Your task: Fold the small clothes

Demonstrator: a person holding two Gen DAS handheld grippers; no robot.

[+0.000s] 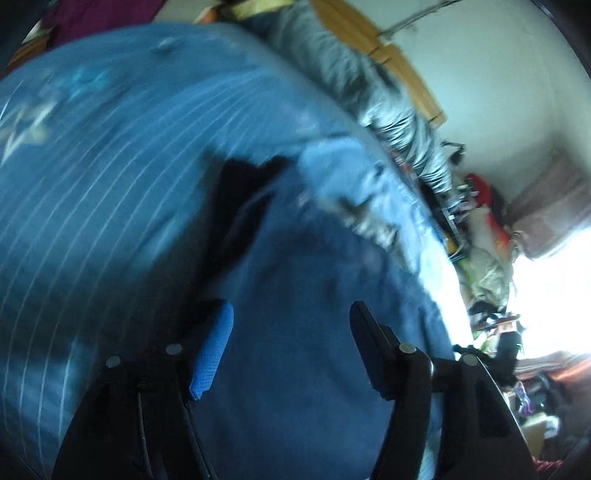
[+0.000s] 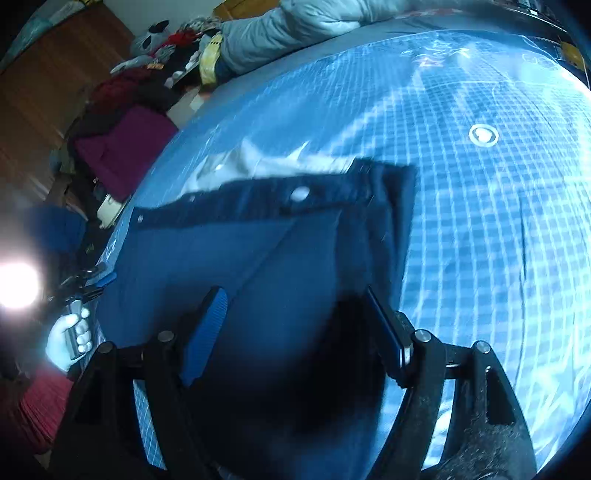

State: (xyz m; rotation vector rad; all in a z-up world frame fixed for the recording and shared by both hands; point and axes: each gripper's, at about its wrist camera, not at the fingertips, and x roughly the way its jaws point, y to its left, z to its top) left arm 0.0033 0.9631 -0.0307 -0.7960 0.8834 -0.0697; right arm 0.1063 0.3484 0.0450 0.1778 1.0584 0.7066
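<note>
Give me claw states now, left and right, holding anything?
Left claw: open, holding nothing, over the blue garment.
Right claw: open, holding nothing, above the same garment on the grid mat.

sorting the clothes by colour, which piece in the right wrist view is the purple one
The flat purple cloth lying off the left edge of the blue grid mat. The dark blue garment lies on the mat, and the puffy grey jacket lies at the far edge.

Dark blue garment (image 2: 236,258) lying flat on the gridded mat

Its darker waistband edge, carrying a pale round button, runs across from 9 to 2 o'clock in the right wrist view; a diagonal crease crosses the smooth panel below, and a pale lining peeks out behind at 11 o'clock.
</note>
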